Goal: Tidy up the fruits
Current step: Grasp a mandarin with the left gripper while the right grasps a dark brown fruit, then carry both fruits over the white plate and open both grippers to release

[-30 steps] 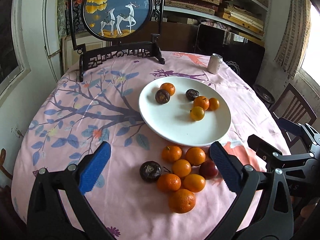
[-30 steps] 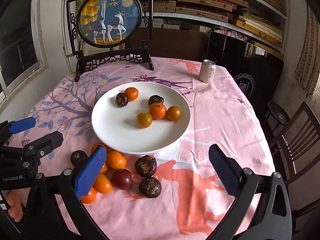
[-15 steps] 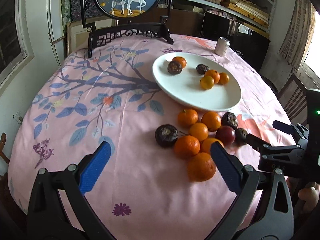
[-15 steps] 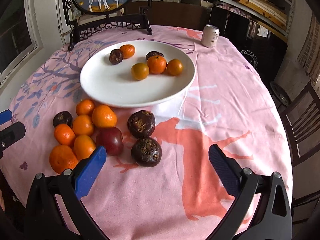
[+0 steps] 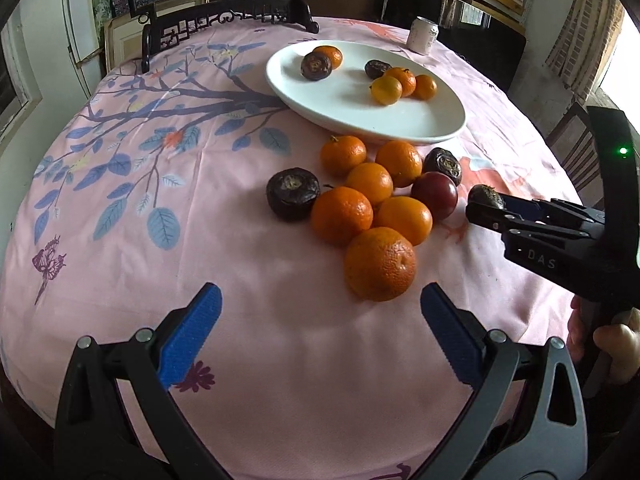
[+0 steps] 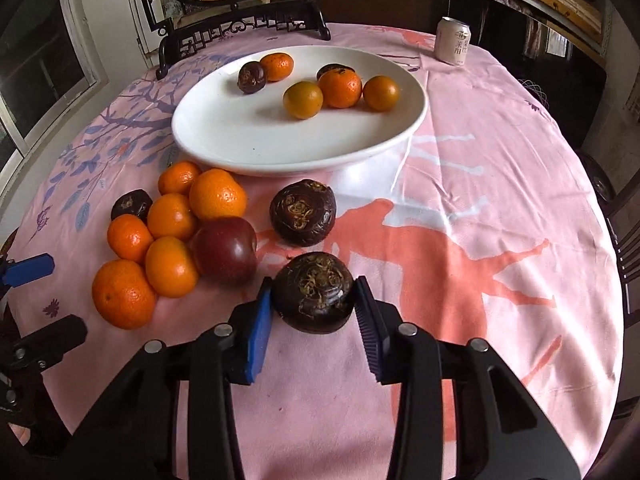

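Note:
A dark purple wrinkled fruit (image 6: 316, 300) lies on the pink tablecloth between my right gripper's (image 6: 313, 284) blue pads, which are closing and touch both its sides. The left wrist view shows that same fruit (image 5: 485, 195) at the right gripper's tip (image 5: 490, 210). Several oranges, a red plum (image 6: 226, 250) and two more dark fruits (image 6: 303, 213) lie loose in front of the white plate (image 6: 224, 152), which holds several oranges and dark fruits. My left gripper (image 5: 320, 320) hangs open and empty just short of the nearest big orange (image 5: 380, 264).
A drink can (image 6: 453, 41) stands at the far right of the round table. A dark carved stand with a round deer picture (image 5: 224, 20) rises at the back edge. Chairs (image 6: 624, 216) sit off the table's right side. A person's hand (image 5: 612, 340) holds the right gripper.
Both grippers have come down closer to the loose fruit. The right gripper's jaws went from wide open to closed around the nearest dark fruit. The left jaws stayed open.

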A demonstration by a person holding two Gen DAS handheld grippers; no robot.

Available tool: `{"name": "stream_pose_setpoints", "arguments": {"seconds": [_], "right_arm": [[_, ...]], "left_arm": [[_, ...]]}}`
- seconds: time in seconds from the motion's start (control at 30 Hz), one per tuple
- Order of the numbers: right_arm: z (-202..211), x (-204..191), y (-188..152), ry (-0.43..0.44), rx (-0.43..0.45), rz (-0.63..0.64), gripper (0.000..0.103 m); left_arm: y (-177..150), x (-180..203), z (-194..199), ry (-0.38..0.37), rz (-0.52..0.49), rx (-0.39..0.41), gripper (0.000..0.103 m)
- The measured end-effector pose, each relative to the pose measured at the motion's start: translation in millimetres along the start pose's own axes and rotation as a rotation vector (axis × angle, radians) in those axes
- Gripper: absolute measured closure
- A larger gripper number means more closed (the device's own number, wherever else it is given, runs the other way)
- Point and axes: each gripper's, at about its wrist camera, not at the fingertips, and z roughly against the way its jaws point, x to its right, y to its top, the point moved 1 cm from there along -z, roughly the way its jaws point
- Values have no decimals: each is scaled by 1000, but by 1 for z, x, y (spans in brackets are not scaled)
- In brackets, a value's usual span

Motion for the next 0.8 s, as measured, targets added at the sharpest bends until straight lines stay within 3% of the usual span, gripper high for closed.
{"name": "stream_pose_setpoints", "arguments": {"seconds": [0.23, 0.3, 0.5, 0.8], "right_arm": [[21, 20, -13, 4, 25, -52, 62], [23, 25, -15, 3, 28, -65, 62], [26, 28, -16, 13, 41, -83, 62], [31, 19, -13, 30, 54, -69, 62]], "left_arm": [[1, 22, -21, 18, -31, -24, 3], [3, 26, -24, 16, -35, -20, 10], [7, 32, -36, -16, -36, -40, 58], [8, 23, -20, -28, 2, -13, 59]]}}
